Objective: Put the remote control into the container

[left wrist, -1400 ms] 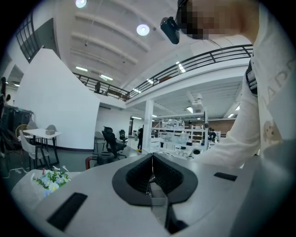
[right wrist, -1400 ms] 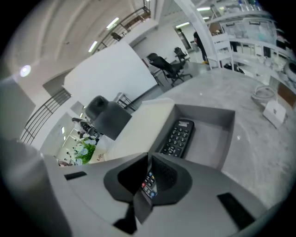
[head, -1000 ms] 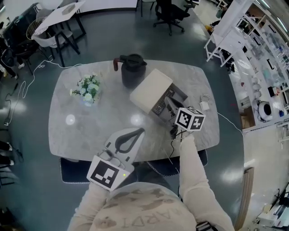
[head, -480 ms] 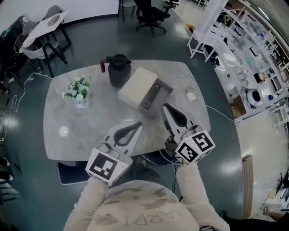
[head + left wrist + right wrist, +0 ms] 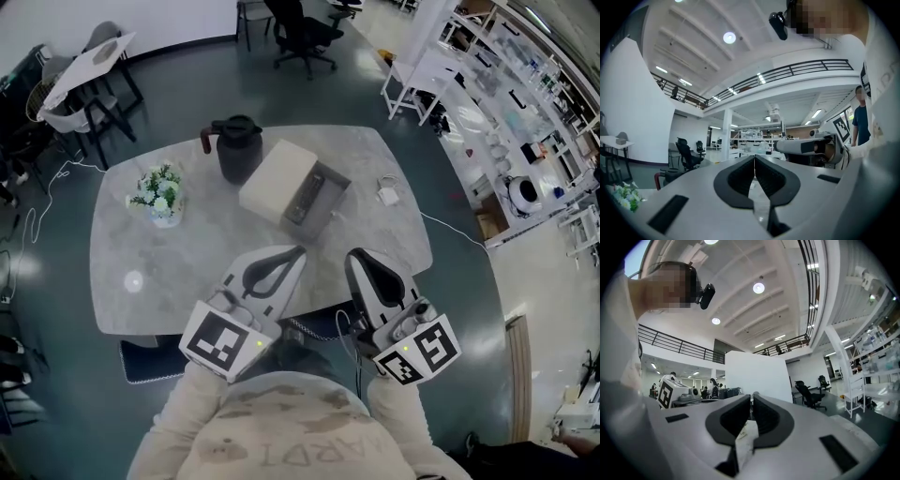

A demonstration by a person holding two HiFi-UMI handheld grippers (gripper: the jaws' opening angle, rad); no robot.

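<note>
**Remote in container, both hand-held grippers empty**

Head view: the remote control (image 5: 305,198) lies flat in the grey open part of the container (image 5: 270,178), beside its beige block. The container sits near the middle of the pale marbled counter (image 5: 141,272).

- Black jug (image 5: 234,148) just beside the container, on its far-left side.
- Small flower bunch (image 5: 159,190) toward the counter's left.
- White adapter (image 5: 387,195) with a cable on the right.

The left hand-held gripper (image 5: 298,251) is at the counter's near edge with its pads pressed together and nothing between them. The right hand-held gripper (image 5: 356,255) is alongside it, jaws drawn in to a bare slit and holding nothing. Both point toward the container, well apart from it.
</note>
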